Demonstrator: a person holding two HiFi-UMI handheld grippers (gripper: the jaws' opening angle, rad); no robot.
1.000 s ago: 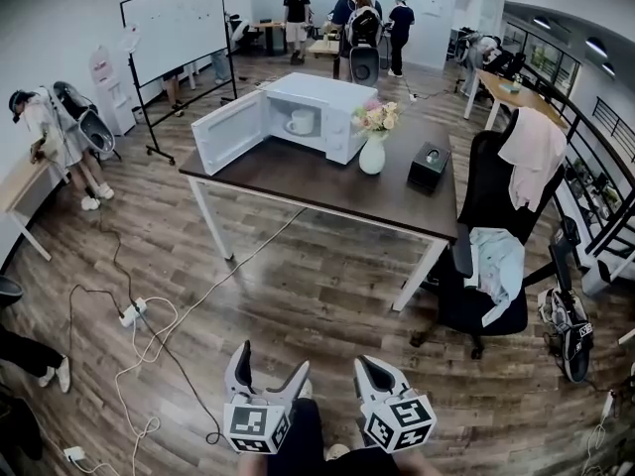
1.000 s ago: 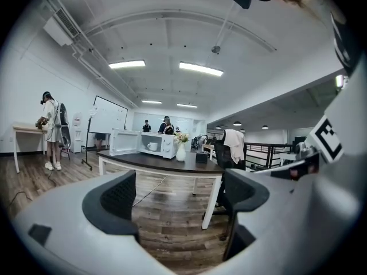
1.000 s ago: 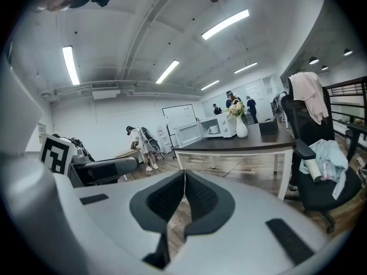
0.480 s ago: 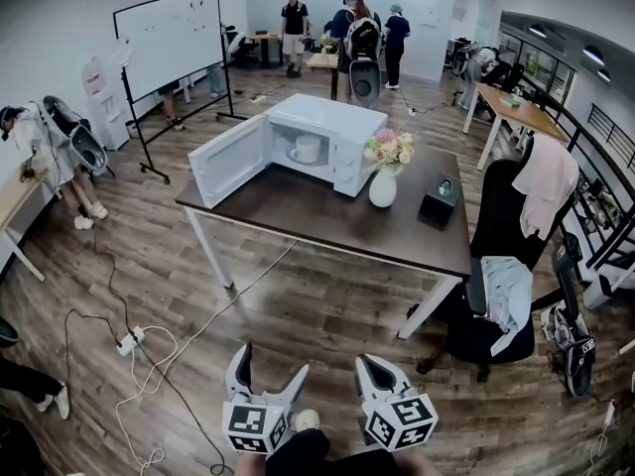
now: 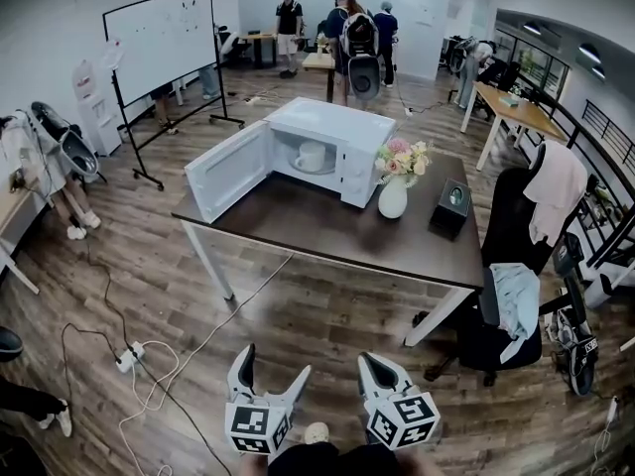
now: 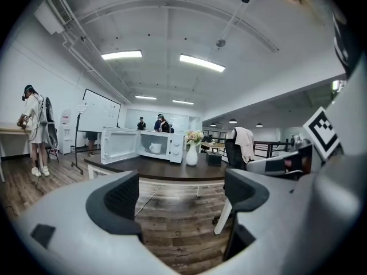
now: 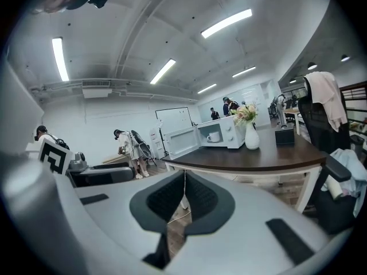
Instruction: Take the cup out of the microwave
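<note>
A white microwave [image 5: 322, 147] stands on a dark table [image 5: 298, 224], its door [image 5: 226, 171] swung open to the left. A white cup [image 5: 314, 155] sits inside it, also seen in the left gripper view [image 6: 155, 148] and the right gripper view [image 7: 213, 137]. Both grippers are low and near me, well short of the table. My left gripper [image 5: 268, 377] is open with nothing between its jaws. My right gripper [image 5: 375, 369] is shut and holds nothing.
A white vase of flowers [image 5: 395, 180] and a black box [image 5: 451, 206] stand right of the microwave. A black office chair [image 5: 511, 286] with clothes sits at the table's right end. Cables and a power strip [image 5: 129, 355] lie on the floor left. Several people stand behind.
The table and microwave have come closer and shifted slightly right in the head view as I walk toward them. Both grippers keep their pose.
</note>
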